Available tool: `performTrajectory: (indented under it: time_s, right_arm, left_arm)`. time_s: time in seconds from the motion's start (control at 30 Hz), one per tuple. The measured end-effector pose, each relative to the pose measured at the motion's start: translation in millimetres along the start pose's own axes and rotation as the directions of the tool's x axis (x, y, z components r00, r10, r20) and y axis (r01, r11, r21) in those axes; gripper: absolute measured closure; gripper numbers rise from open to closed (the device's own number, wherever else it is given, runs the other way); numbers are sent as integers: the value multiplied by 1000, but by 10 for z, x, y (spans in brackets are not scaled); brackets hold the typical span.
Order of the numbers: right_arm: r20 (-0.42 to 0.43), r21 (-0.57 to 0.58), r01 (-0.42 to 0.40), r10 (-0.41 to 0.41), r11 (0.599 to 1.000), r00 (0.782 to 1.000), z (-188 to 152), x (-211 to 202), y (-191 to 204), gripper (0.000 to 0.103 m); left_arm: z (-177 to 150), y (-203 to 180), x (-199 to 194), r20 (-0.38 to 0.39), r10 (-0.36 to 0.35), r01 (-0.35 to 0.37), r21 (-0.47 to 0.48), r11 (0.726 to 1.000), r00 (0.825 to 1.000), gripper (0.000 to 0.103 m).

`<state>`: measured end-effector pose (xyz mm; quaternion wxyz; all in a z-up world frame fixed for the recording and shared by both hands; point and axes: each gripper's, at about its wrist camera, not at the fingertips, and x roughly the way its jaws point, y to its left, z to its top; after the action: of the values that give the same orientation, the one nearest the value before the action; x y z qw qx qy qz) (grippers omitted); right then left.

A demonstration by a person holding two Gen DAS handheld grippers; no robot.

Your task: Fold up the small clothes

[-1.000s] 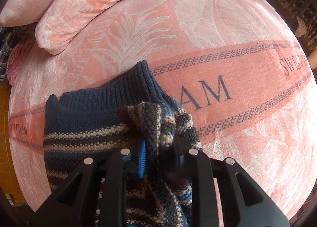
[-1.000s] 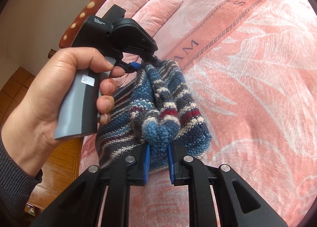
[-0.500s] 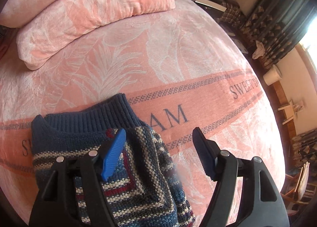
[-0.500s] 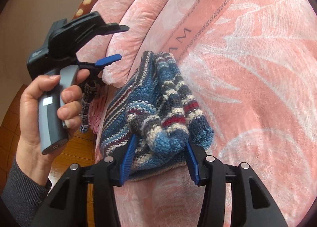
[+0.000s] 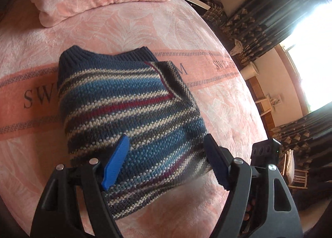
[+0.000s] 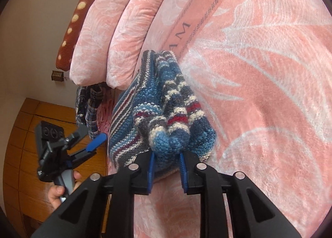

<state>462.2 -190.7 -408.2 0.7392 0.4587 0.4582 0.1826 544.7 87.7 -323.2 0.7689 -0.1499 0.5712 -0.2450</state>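
The striped knit sweater [image 5: 132, 113] lies folded into a thick bundle on the pink bed [image 5: 217, 103], soft, floppy and bulky, so I'd judge it best taken by a full bunch of layers at a folded edge rather than by one ply. The right gripper [image 6: 167, 164] has its jaws pinched on just such a rolled blue edge, while the left gripper [image 5: 166, 163] hangs over the bundle with jaws spread wide and empty. Plush pink pillows [image 6: 124, 30] sit at the head, dark curtains [image 5: 269, 15] by a bright window.

Striped knit sweater [image 5: 132, 113] folded on bed
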Motion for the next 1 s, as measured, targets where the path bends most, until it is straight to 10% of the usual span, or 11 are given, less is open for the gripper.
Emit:
performTrajectory:
  time_s: [0.1, 0.37, 0.43, 0.5, 0.67, 0.77, 0.9, 1.0]
  right_arm:
    - [40, -145, 79, -73, 986, 996, 226, -213, 321, 52]
    - [-258, -274, 133, -206, 952, 944, 713, 639, 634, 44]
    - [-297, -294, 177, -266, 939, 917, 654, 797, 585, 54]
    - [-309, -298, 158, -252, 941, 917, 615, 790, 541, 87]
    - [-260, -246, 173, -237, 954, 936, 609, 562, 237, 89]
    - [-272, -260, 147, -218, 954, 937, 627, 585, 301, 82]
    - [-195, -258, 144, -198, 955, 961, 883, 550, 511, 39]
    - [-245, -239, 134, -193, 962, 950, 1068, 824, 548, 45]
  left_arm:
    - [-102, 119, 69, 10, -31, 31, 2, 1000, 999, 29]
    - [-99, 254, 141, 20, -119, 120, -68, 990, 993, 26]
    - [-101, 237, 173, 19, -122, 123, -65, 990, 992, 26]
    - [-100, 219, 201, 15, -125, 125, -64, 990, 992, 28]
    - [-155, 18, 166, 4, -187, 187, -12, 982, 982, 33]
    - [-186, 153, 323, -19, -163, 161, -66, 985, 986, 33]
    - [-167, 176, 352, -15, -168, 166, -72, 983, 986, 33]
    - [-165, 153, 400, -30, -154, 152, -59, 987, 988, 33]
